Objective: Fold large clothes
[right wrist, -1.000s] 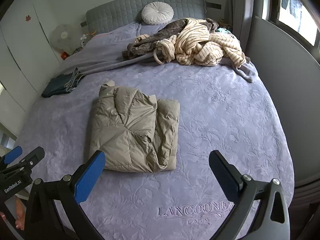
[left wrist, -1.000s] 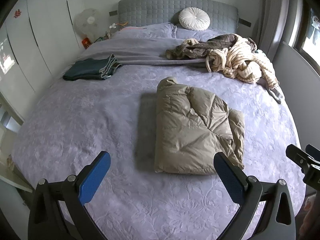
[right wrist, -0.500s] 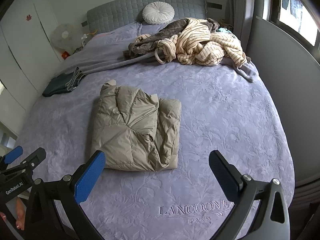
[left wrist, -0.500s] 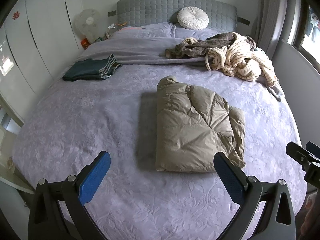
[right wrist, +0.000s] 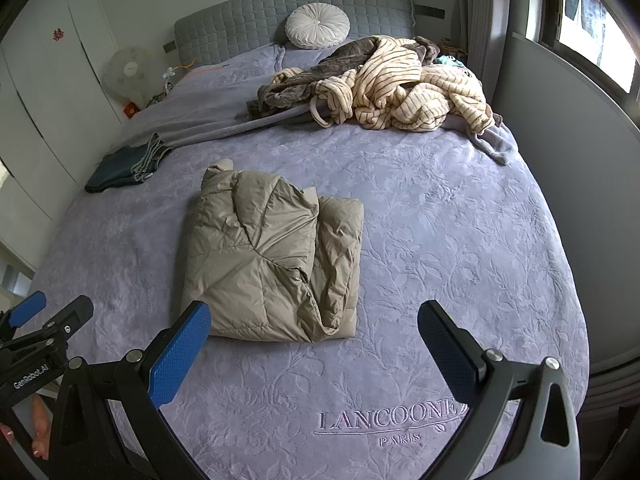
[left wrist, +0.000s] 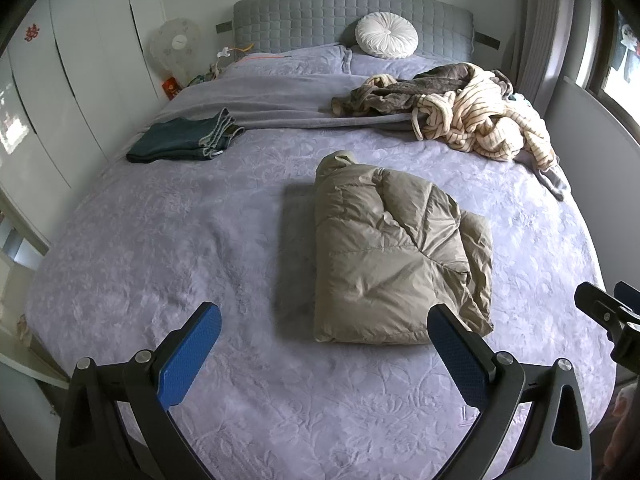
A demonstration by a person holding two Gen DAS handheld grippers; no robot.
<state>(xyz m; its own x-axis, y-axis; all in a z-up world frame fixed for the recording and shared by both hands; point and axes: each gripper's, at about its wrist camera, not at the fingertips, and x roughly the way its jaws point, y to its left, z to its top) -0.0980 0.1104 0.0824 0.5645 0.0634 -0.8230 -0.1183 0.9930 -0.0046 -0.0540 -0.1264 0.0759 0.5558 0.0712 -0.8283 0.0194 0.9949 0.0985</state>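
— Where is the jacket you are folding?

— Your folded beige down jacket (left wrist: pixel 394 258) lies flat on the lilac bedspread (left wrist: pixel 160 240), about the middle of the bed, and nothing touches it.

— And your grippers?

— Your left gripper (left wrist: pixel 324 344) is spread wide and holds nothing; it hovers over the bedspread on the near side of the jacket. Your right gripper (right wrist: pixel 314 338) is just as wide and just as empty, also on the jacket's near side.

— What else lies around the jacket?

— Beyond it, toward the grey headboard (right wrist: pixel 296 20), a heap of striped and brown clothes (right wrist: pixel 384 84). To its far left, folded dark jeans (left wrist: pixel 184 140).
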